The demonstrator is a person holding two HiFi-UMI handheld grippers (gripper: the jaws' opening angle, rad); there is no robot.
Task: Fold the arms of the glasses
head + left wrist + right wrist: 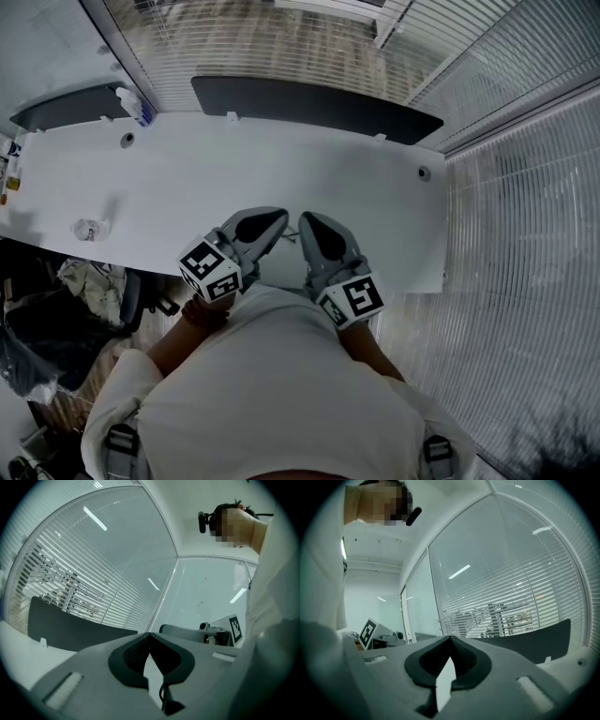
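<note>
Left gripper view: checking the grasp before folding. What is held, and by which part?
Cannot be told. The left gripper is shut; a thin dark wire, maybe a glasses arm, shows just behind its fingers.

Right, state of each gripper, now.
Left hand-held gripper: closed; whether it holds anything cannot be told.
Right hand-held gripper: closed, nothing seen held.

Head view steeply down over desk [281,173], gripper views level, both facing blinds [70,573]
</note>
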